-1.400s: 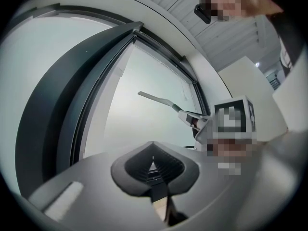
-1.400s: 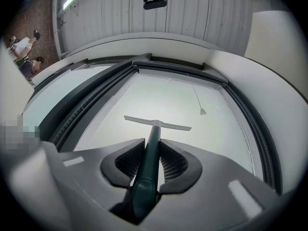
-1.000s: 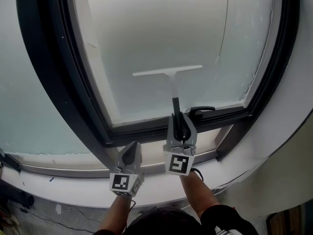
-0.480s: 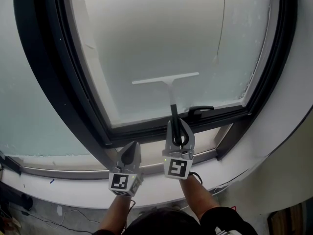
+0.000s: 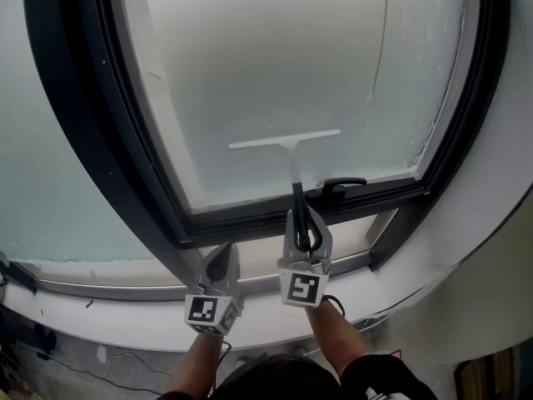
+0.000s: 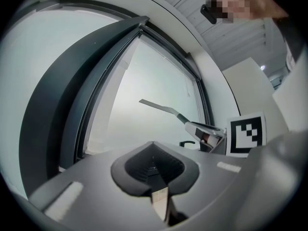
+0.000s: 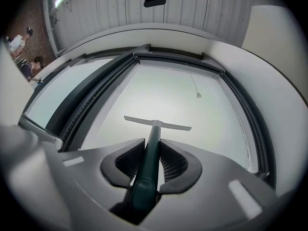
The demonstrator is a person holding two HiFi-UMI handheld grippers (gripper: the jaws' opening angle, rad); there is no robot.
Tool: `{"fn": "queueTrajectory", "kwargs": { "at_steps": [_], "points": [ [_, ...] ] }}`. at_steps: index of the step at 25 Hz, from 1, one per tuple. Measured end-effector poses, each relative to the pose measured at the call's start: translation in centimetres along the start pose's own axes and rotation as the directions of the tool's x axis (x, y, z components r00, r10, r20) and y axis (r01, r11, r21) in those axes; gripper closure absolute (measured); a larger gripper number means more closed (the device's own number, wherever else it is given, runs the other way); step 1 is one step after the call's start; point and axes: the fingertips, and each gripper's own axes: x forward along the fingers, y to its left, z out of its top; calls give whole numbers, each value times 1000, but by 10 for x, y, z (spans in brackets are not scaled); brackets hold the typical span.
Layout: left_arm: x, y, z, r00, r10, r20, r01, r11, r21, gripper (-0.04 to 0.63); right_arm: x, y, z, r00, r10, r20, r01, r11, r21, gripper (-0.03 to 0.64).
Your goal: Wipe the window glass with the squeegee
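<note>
The squeegee (image 5: 287, 144) has a dark green handle and a pale crossbar blade laid flat on the frosted window glass (image 5: 275, 65), low on the pane. My right gripper (image 5: 301, 222) is shut on the squeegee handle (image 7: 147, 170), which runs out between its pads to the blade (image 7: 157, 123). My left gripper (image 5: 220, 265) hangs below the dark window frame (image 5: 125, 140), left of the right one, shut with nothing between its jaws. In the left gripper view the squeegee (image 6: 159, 107) and the right gripper (image 6: 208, 133) show to the right.
A black window handle (image 5: 337, 185) sits on the lower frame, just right of the squeegee handle. A thin cord (image 5: 381, 40) with a small weight hangs down the pane. A white sill (image 5: 100, 315) curves below. Two people (image 7: 21, 49) stand far off to the left.
The squeegee and my right gripper dropped lower on the glass a second ago, then edged slightly right. The left gripper stayed put.
</note>
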Motion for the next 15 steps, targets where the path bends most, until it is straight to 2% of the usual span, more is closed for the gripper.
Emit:
{"fn": "queueTrajectory", "kwargs": {
  "at_steps": [6, 15],
  "points": [
    [-4, 9, -13, 999, 21, -32, -20, 1000, 12, 597, -3, 2, -5, 1000, 4, -5, -4, 1000, 7, 520],
    [-3, 5, -14, 999, 19, -37, -20, 999, -26, 597, -13, 6, -20, 999, 8, -50, -8, 1000, 7, 520]
  ]
}}
